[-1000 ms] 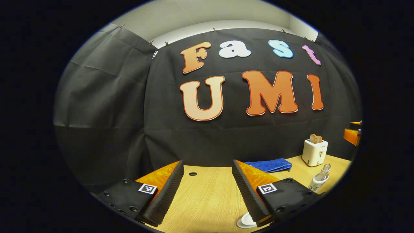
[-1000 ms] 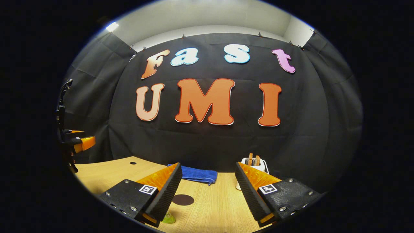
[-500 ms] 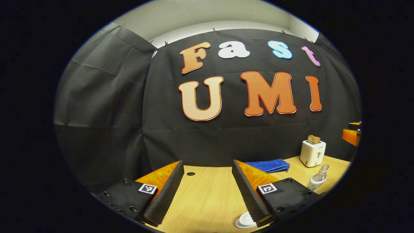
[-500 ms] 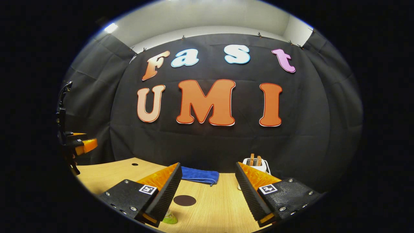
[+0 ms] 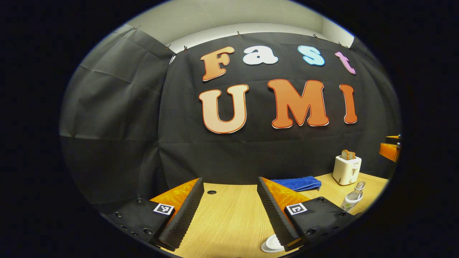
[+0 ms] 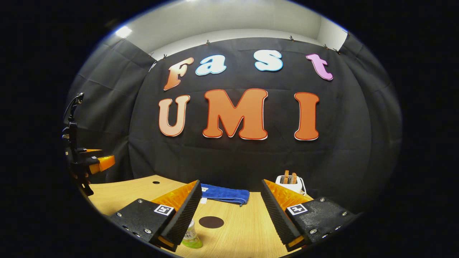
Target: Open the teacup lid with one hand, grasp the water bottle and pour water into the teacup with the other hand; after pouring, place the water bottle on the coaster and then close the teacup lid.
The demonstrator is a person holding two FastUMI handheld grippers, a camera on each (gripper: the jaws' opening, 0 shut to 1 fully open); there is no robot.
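Left gripper view looks out over a wooden table (image 5: 229, 218) from above, with the left gripper (image 5: 229, 211) held clear of the surface, its fingers spread wide and grasping nothing. Just below its right finger, at the near edge of the frame, sits a white round piece (image 5: 272, 244) that I take to be the teacup lid, though most of the cup is hidden by the finger. Farther right stands the clear water bottle (image 5: 353, 197), upright, and beyond it a white toaster (image 5: 346, 169) with bread in its slots, with a folded blue cloth (image 5: 297, 183) at the far edge of the table.

In the right gripper view the right gripper (image 6: 229, 215) is likewise released and empty, hovering over the table. The bottle's lower part shows just beside its left finger, partly covered by it. A dark round coaster (image 6: 211, 222) lies flat on the table between the fingers, a little beyond the bottle. The left gripper shows far off at the left edge of this view.

Judging by this, nothing has been started: the lid appears still on, the bottle untouched. The next move calls for the left gripper to descend onto the lid, while the right shifts left to bracket the bottle.
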